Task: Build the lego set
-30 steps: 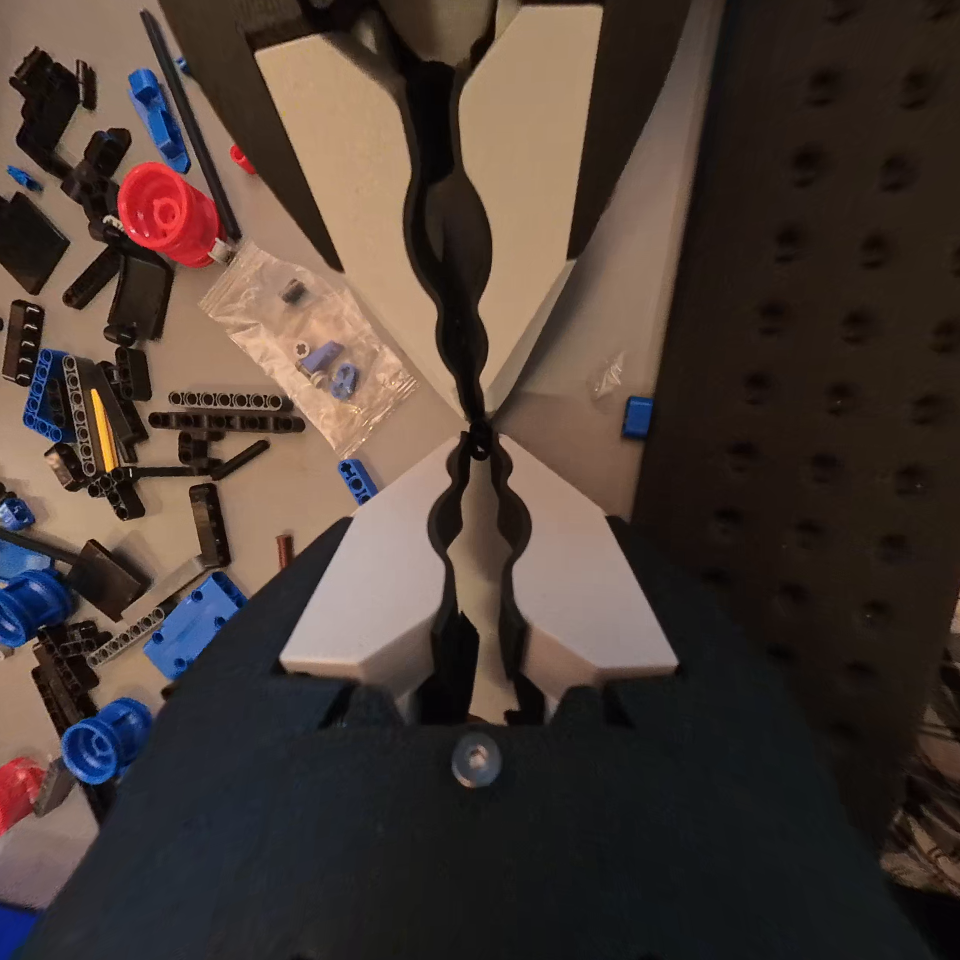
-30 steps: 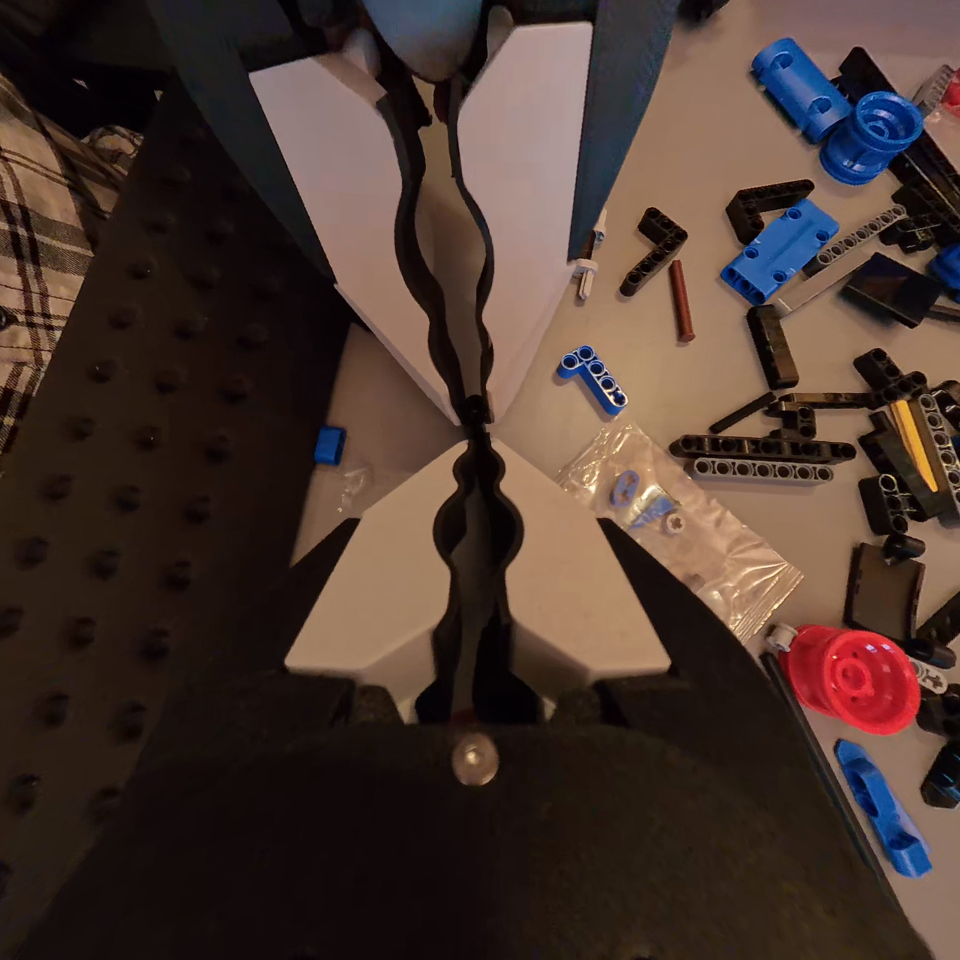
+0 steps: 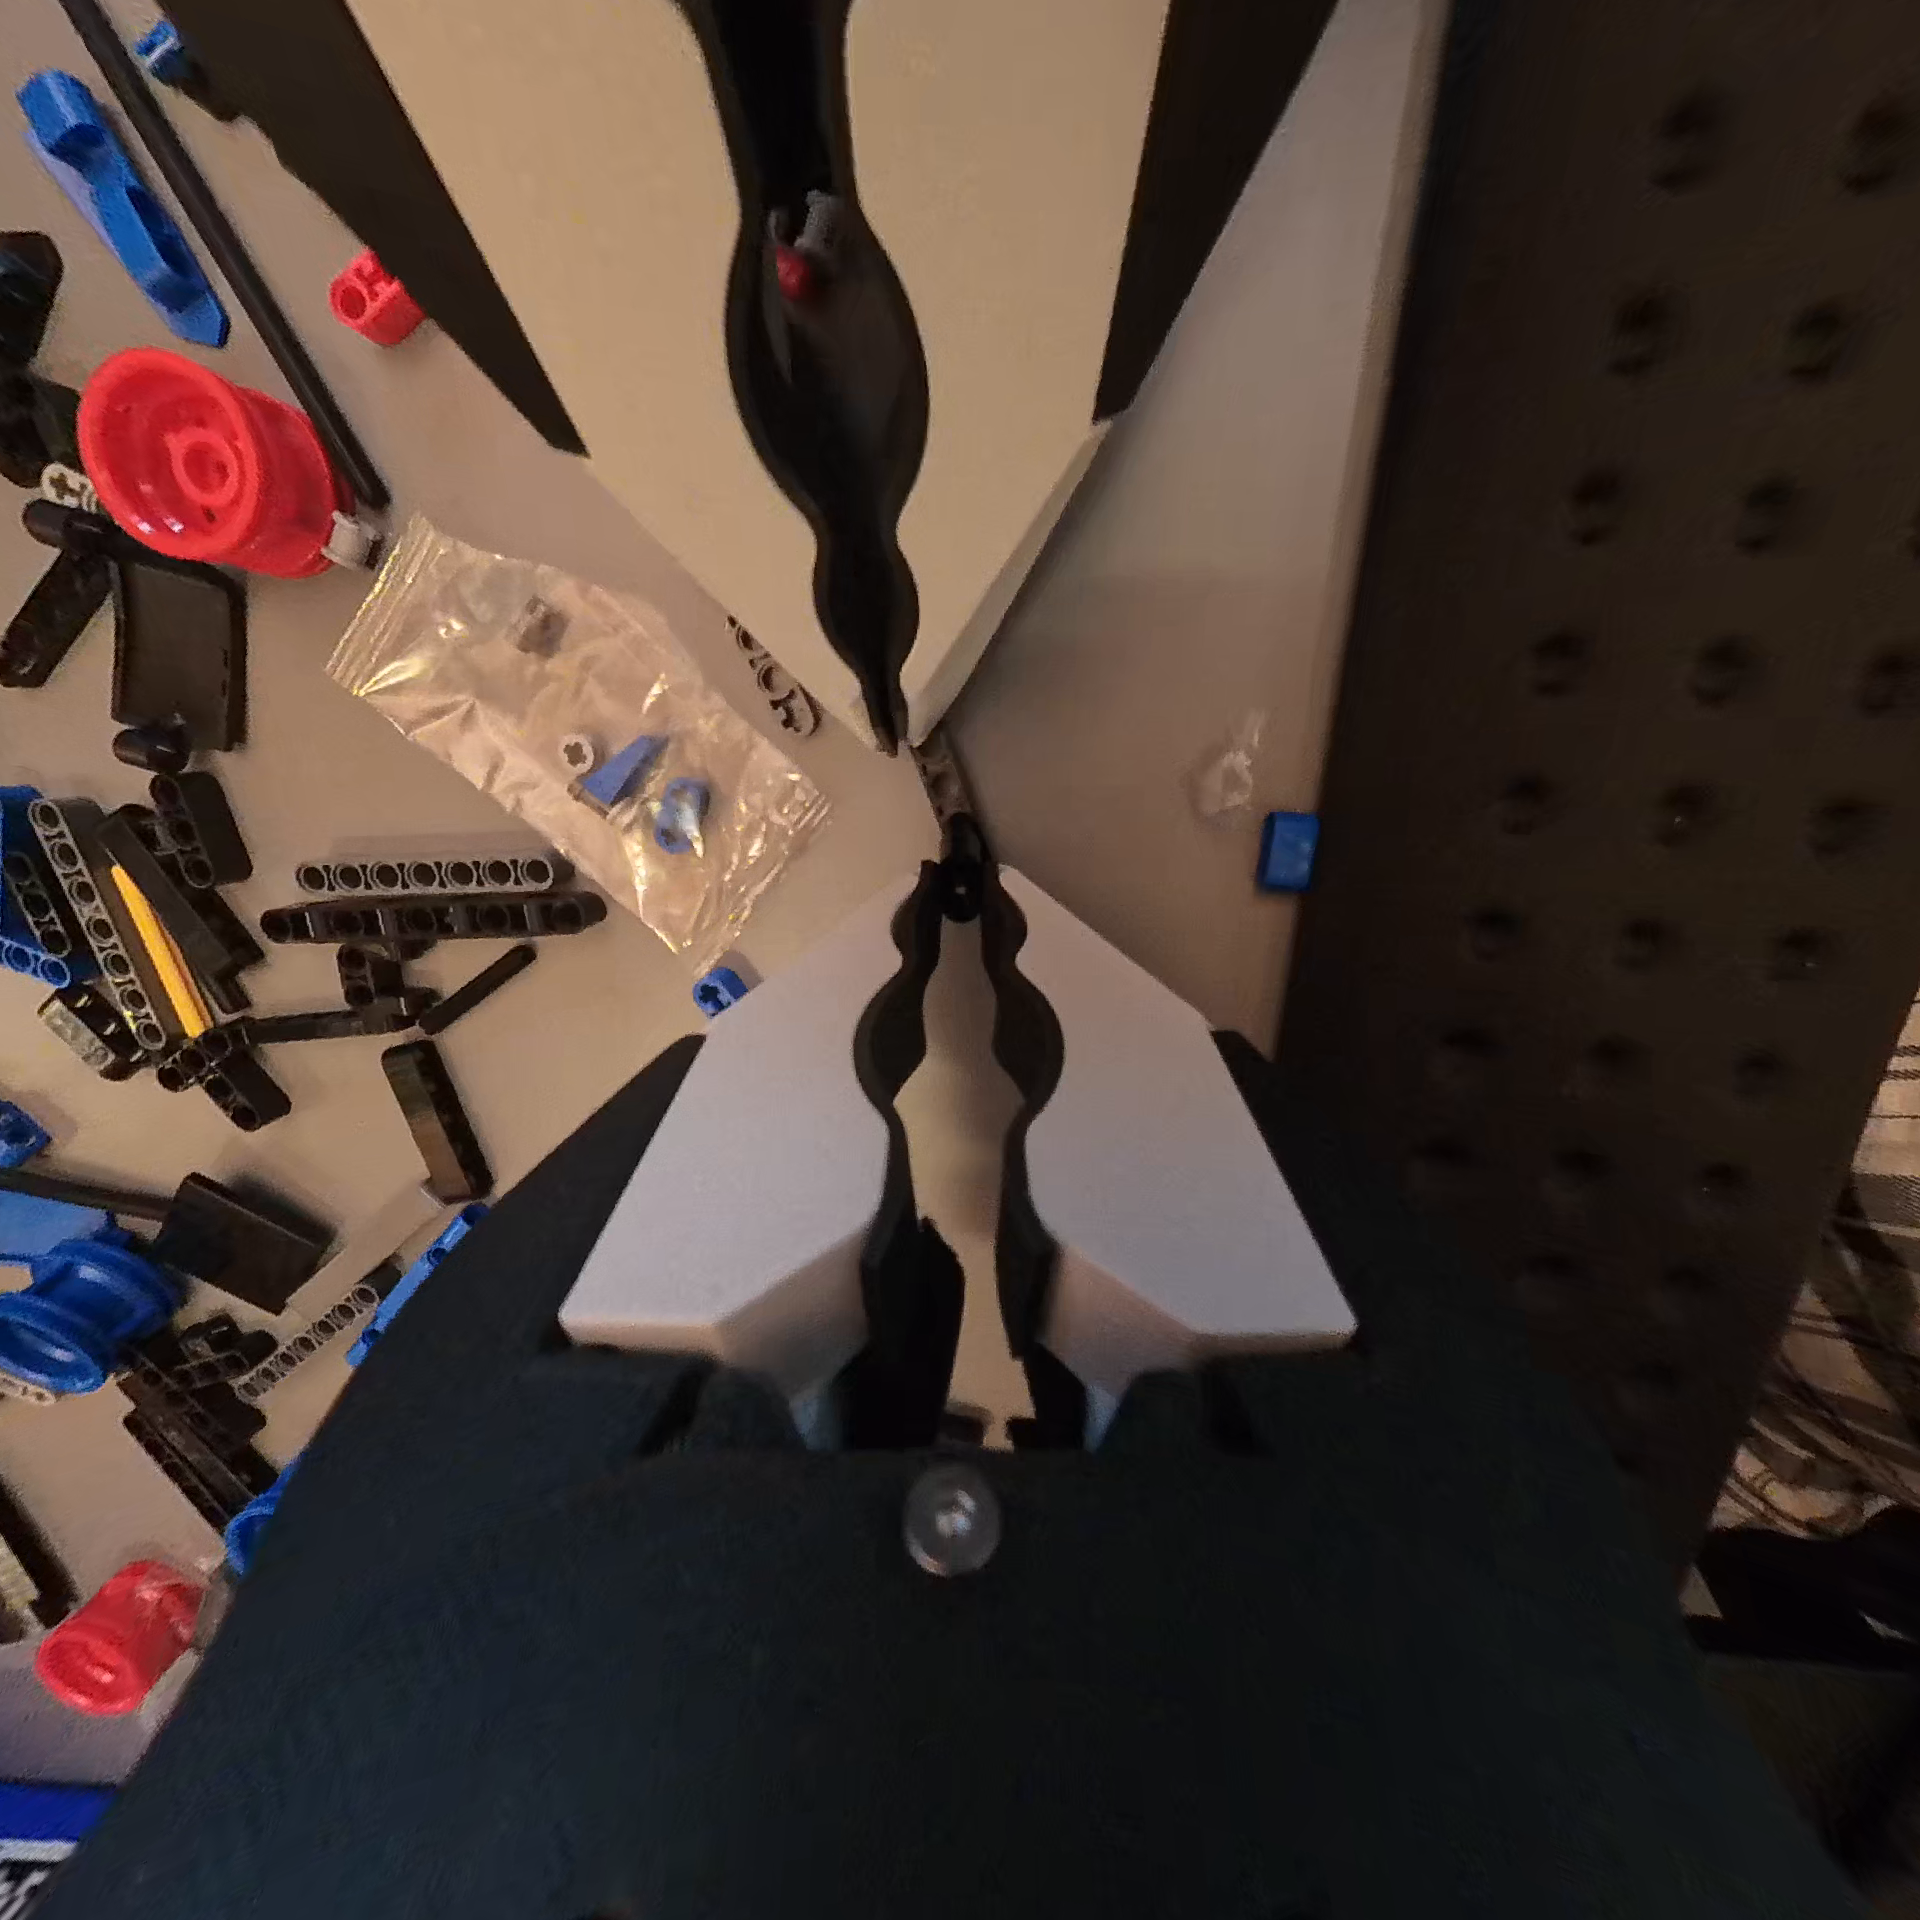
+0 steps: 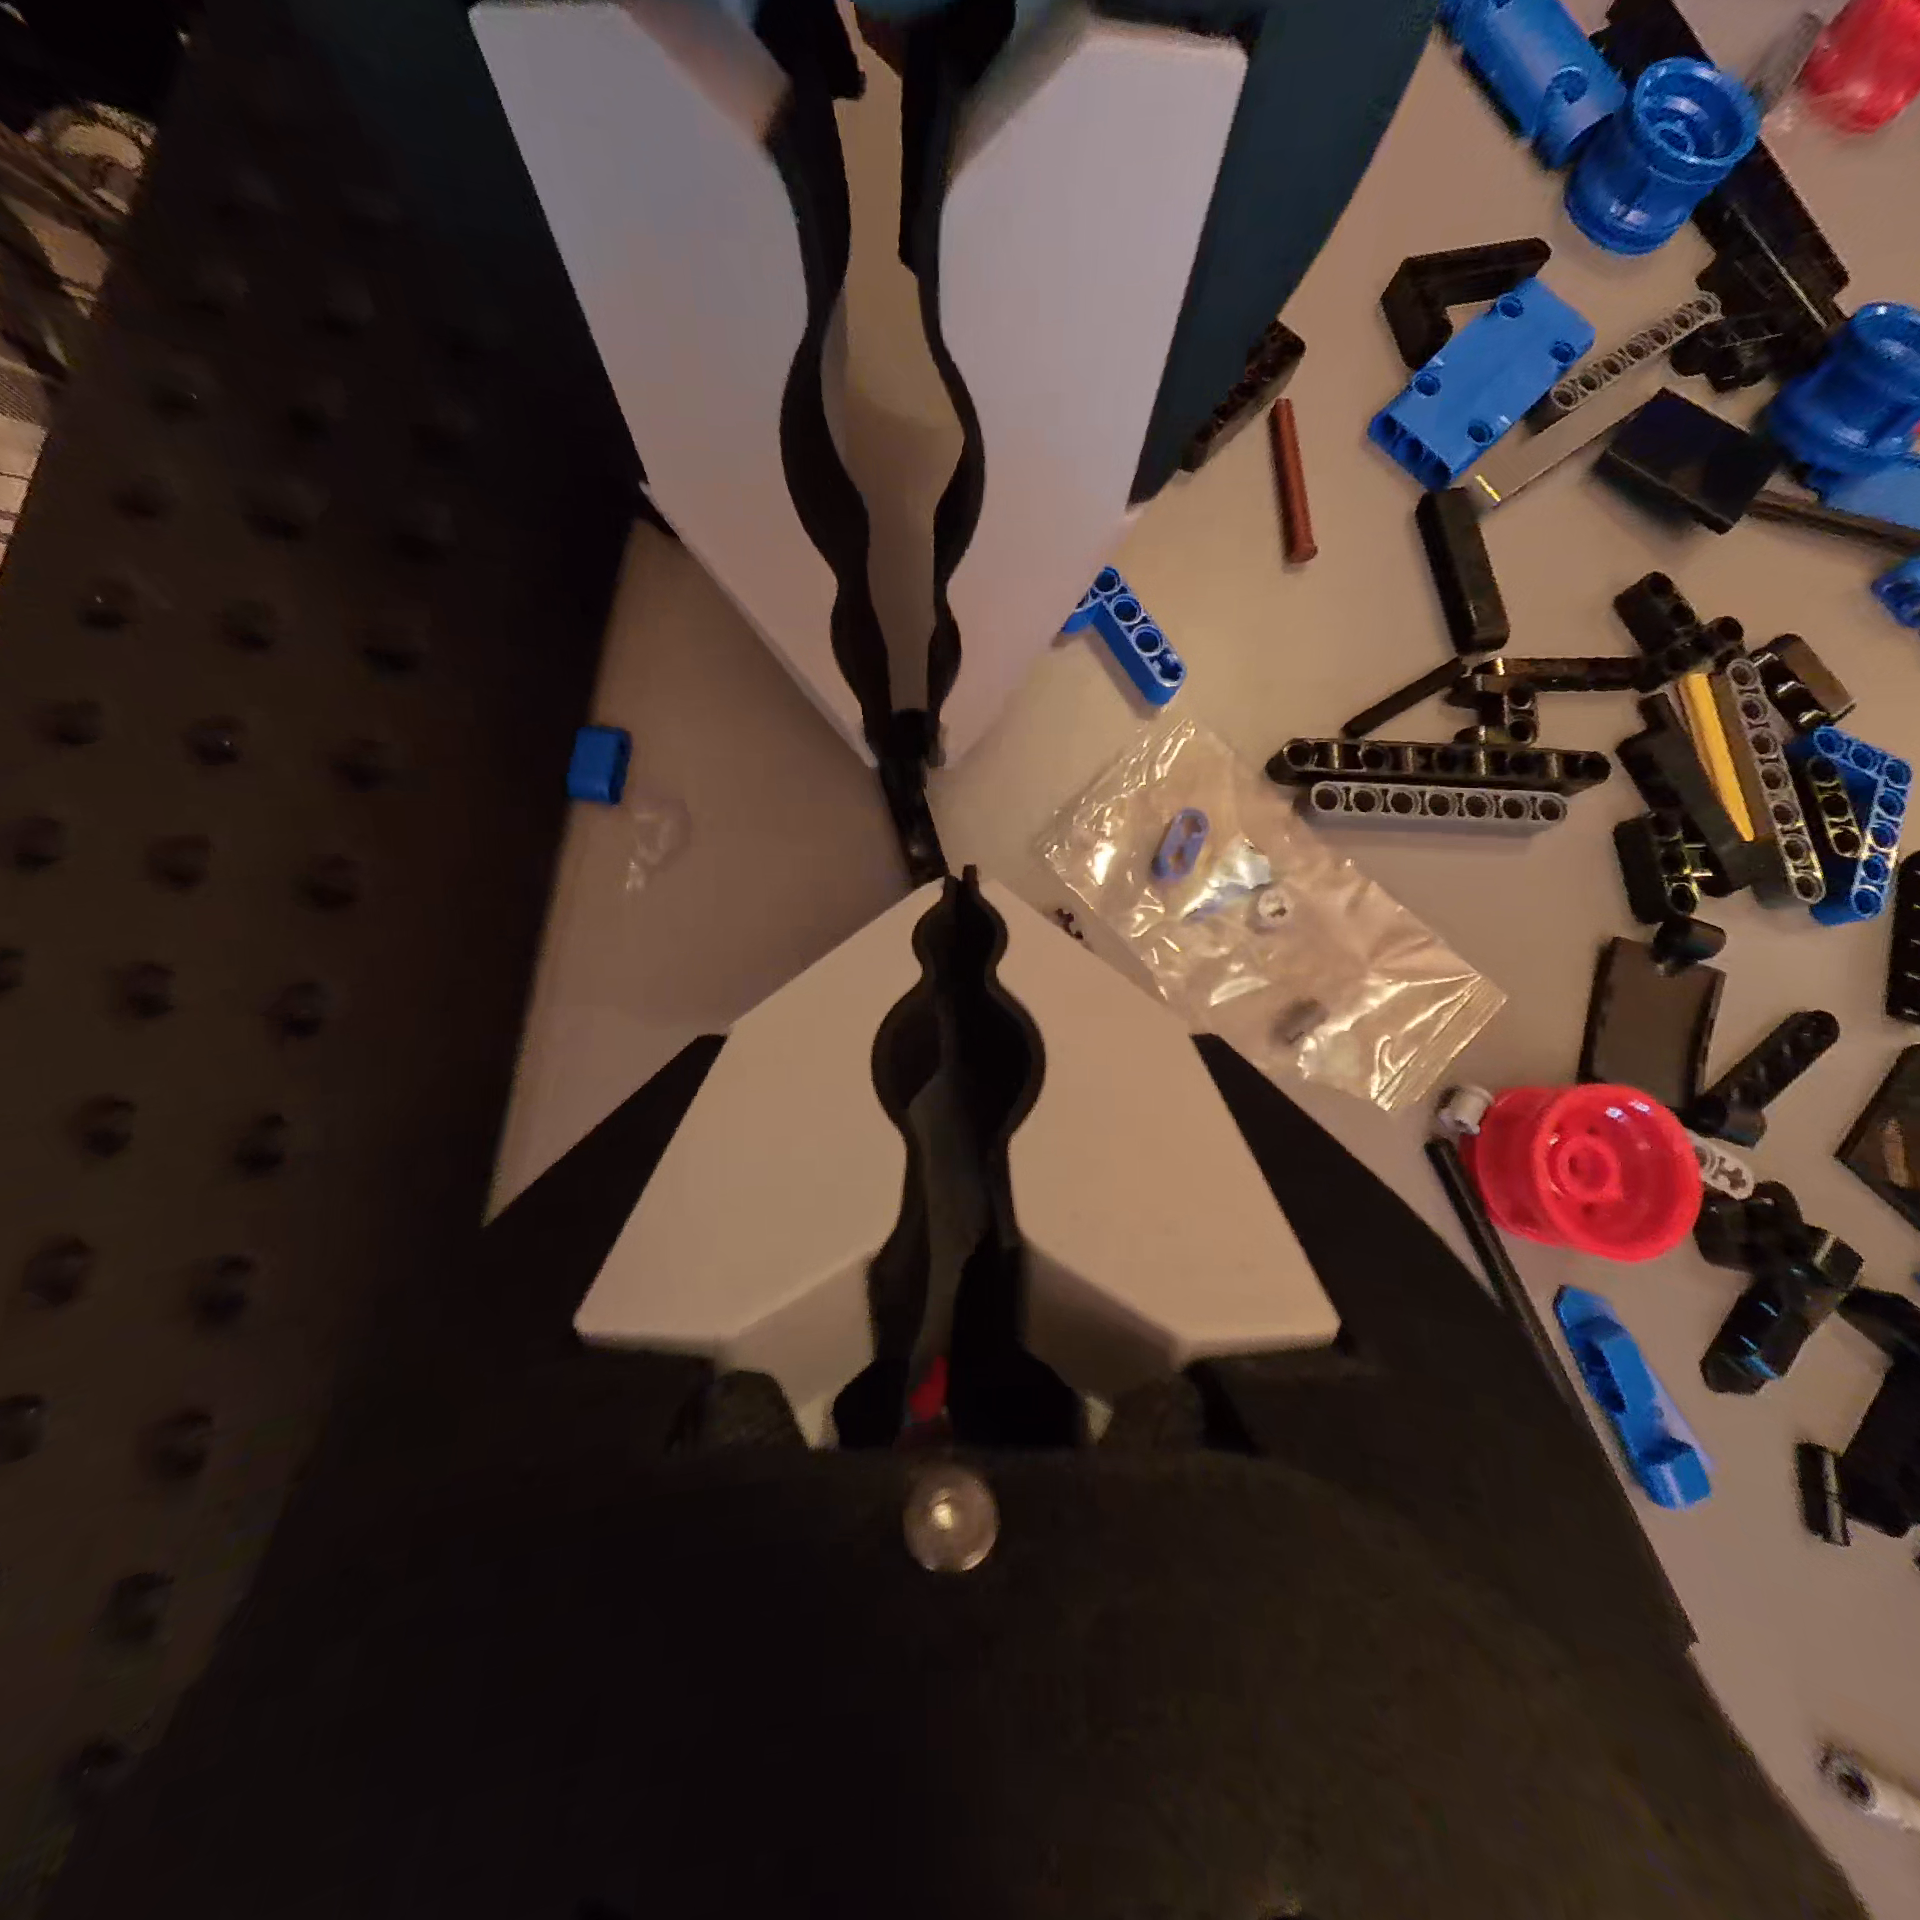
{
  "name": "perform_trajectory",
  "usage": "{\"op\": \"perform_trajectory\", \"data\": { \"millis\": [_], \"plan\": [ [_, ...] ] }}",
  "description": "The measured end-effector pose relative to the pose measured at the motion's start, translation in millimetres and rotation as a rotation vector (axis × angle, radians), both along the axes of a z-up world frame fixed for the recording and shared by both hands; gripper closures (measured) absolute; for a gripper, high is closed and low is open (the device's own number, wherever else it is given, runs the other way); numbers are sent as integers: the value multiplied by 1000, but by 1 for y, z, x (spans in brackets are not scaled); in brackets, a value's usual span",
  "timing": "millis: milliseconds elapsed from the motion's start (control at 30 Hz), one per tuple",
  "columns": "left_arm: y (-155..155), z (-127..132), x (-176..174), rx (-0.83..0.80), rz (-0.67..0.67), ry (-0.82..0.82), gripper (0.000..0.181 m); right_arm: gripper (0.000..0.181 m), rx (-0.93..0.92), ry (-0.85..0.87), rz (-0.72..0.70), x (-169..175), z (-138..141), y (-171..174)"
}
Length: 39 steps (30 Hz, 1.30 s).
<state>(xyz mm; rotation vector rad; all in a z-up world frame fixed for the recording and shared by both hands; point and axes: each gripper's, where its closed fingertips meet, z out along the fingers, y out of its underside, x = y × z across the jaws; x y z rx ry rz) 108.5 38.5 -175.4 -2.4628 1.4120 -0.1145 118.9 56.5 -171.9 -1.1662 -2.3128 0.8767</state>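
The left gripper [image 3: 961, 883] and right gripper [image 4: 951, 883] meet tip to tip – each pinching one end of a small black piece [image 3: 951, 810] (hard to see), its length running 12 to 6 above the bench [image 4: 1195, 748].

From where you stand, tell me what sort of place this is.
Probably a hobby or work table indoors, though little beyond it shows. Loose building pieces lie scattered on the pale tabletop: a red wheel hub, black holed beams and a clear bag of small parts.
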Motion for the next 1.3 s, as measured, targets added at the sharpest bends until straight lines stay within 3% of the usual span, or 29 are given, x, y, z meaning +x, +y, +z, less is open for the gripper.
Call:
{"op": "perform_trajectory", "data": {
  "millis": [533, 700, 800, 1033, 1133, 1300],
  "plan": [
    [-1, 0, 1, -4, 7, 22, 176, 181, -19, 47, -14, 1, 0, -1],
    [0, 1, 1, 7, 5, 17, 176, 176, -23, 123, 32, -3, 13, -12],
    [2, 6, 3, 32, 5, -19, 176, 168, 10, 120, 35, -7, 8, -14],
    [6, 17, 3, 121, 8, -68, 175, 178, -28, 148, 26, -10, 14, -15],
    [11, 27, 2, 214, 24, -122, 166, 178, -87, 169, 14, -9, 23, -13],
    [10, 37, 8, 266, 40, -230, 175, 178, -90, 185, 12, -10, 27, -13]
  ]
}}
